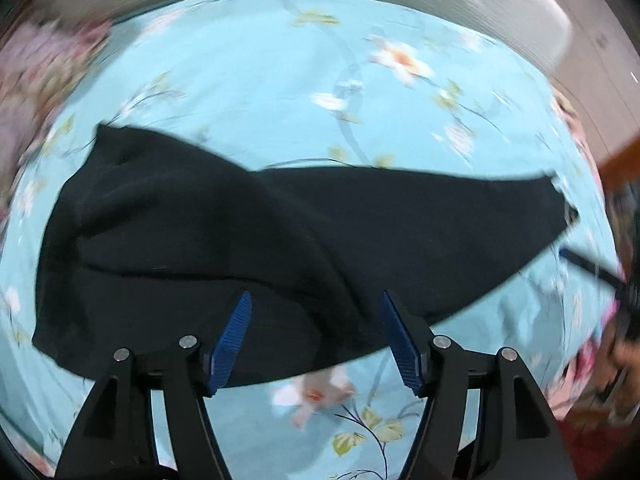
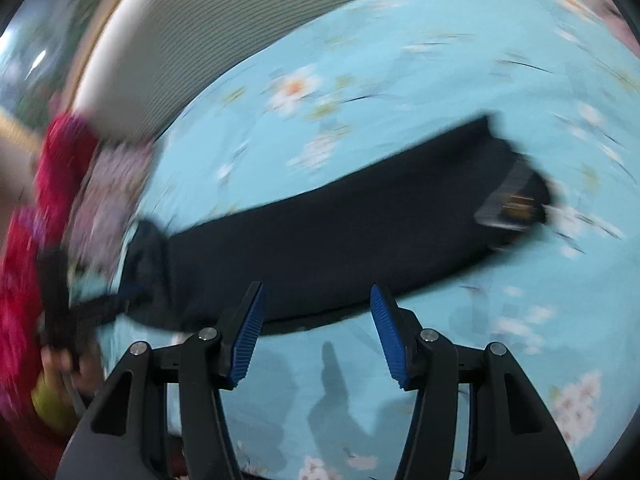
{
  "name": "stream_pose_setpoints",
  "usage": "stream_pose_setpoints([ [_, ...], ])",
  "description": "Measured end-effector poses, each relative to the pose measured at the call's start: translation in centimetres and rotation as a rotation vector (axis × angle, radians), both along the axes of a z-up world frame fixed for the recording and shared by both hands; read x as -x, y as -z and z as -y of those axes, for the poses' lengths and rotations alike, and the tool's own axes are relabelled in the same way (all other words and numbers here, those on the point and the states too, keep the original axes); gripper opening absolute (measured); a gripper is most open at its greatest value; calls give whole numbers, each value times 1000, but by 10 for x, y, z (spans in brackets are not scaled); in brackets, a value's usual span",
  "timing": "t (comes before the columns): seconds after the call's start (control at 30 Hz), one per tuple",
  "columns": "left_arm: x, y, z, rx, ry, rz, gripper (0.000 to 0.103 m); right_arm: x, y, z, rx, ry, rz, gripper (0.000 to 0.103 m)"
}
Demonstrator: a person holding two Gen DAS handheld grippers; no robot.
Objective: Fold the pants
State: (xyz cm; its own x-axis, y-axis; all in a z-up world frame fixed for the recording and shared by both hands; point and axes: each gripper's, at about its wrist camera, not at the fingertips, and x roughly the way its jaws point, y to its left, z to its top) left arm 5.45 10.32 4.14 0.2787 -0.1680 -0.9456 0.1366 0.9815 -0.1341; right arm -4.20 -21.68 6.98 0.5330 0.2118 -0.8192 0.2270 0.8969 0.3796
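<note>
One pair of black pants (image 1: 240, 232) is seen spread lengthwise on a bed sheet (image 1: 280, 80) printed with flowers. Two hand-held grippers are counted: the left hand-held gripper (image 1: 316, 340) and the right hand-held gripper (image 2: 318, 332), each held with jaws apart and nothing between them, just above the near edge of the pants.

The left tongs (image 1: 316, 336) have a matte black frame of angular struts that widen toward the camera. Each finger carries a blue ribbed pad (image 1: 234, 336), a slim strip with fine crosswise grooves. Four round silver screws (image 1: 188, 341) sit at the joints, two on each side. The right tongs (image 2: 318, 332) look the same: black struts, blue grooved pads (image 2: 250, 336), silver screws (image 2: 208, 334). In the right wrist view a blurred red flowered sleeve (image 2: 24, 240) shows at the left edge.
</note>
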Motion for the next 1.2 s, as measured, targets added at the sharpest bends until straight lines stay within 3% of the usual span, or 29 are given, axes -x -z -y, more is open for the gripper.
stream_pose_setpoints([
  [0.27, -54, -5, -46, -55, -263, -78, 69, -54, 10, -89, -50, -330, 19, 55],
  [0.47, -113, 2, -62, -117, -362, -157, 72, -92, 14, -163, -62, -564, 17, 55],
  [0.73, -158, 36, -71, -168, -394, -273, 72, -124, 34, -208, -21, -648, -14, 55],
  [0.83, -162, 45, -71, -185, -383, -275, 70, -131, 45, -217, 15, -658, -41, 55],
  [0.97, -155, 50, -75, -150, -385, -262, 20, -140, 57, -228, 32, -680, -59, 53],
  [1.07, -142, 43, -79, -119, -390, -205, 8, -144, 62, -232, 47, -694, -59, 44],
  [1.17, -123, 27, -85, -76, -400, -134, 5, -144, 58, -229, 59, -708, -43, 23],
  [1.2, -117, 22, -87, -62, -405, -112, 5, -144, 56, -228, 50, -716, -40, 11],
])
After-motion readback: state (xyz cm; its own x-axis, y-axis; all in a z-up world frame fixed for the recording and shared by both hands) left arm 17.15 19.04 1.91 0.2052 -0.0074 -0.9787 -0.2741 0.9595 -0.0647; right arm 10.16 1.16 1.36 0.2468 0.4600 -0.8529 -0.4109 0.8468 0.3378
